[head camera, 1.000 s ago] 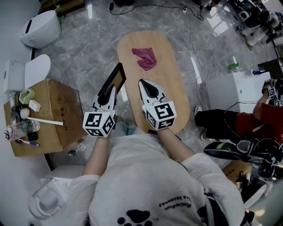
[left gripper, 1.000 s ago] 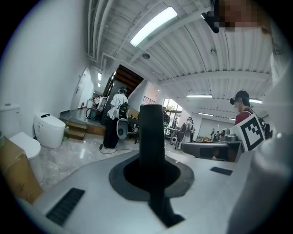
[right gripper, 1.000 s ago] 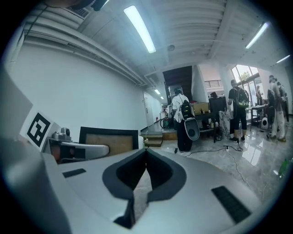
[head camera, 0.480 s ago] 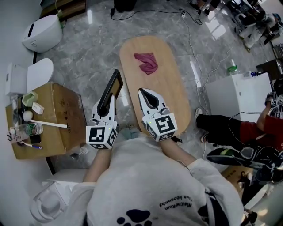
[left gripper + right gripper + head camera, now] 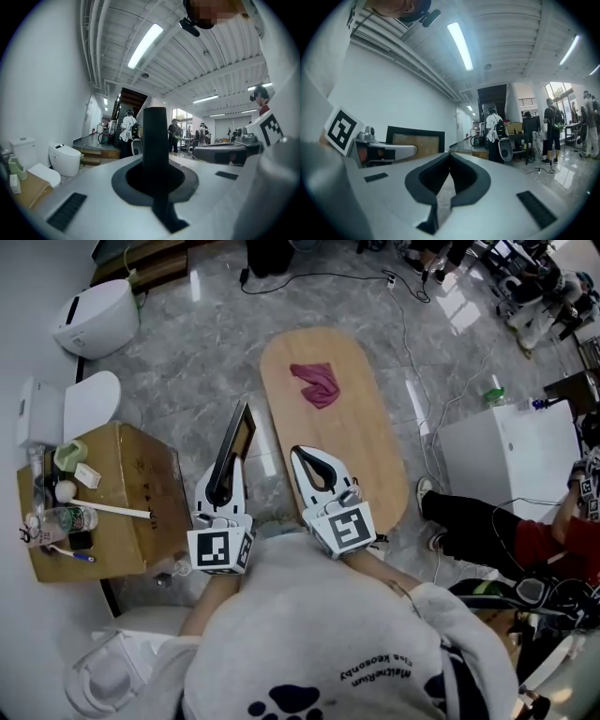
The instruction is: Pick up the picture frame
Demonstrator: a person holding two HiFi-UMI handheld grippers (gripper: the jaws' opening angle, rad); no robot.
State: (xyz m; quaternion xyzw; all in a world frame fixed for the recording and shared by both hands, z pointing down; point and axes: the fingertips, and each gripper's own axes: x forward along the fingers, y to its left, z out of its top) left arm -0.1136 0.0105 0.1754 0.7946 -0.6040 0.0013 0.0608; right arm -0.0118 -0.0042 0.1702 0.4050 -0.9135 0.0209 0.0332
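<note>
Finding: the left gripper [image 5: 230, 474] is clamping its jaws nearly together on the thin edge of the picture frame [image 5: 234, 442]. The frame is standing on edge between the pads and projecting straight ahead of the fingertips, well beyond them. The right gripper [image 5: 302, 460] is sitting just to the right of the left one with its jaws fully together and nothing between them.

Position: the frame is hanging clear of the wooden table [image 5: 375, 427], which is lying to the right of the left gripper and under the right one. Below the frame there is only the stone floor [image 5: 187, 352]. A cardboard box [image 5: 122, 484] is standing to the left of the left gripper. A red cloth [image 5: 317, 382] is lying far ahead of the right gripper.

Risk, as judged:
- The frame is being carried by one end only, so its free length is likely levering against the pads. It could rotate or slip out onto the hard floor.
- Any sideways swing is liable to knock the free end against the table edge or the box.
- The right gripper is offering no support.
</note>
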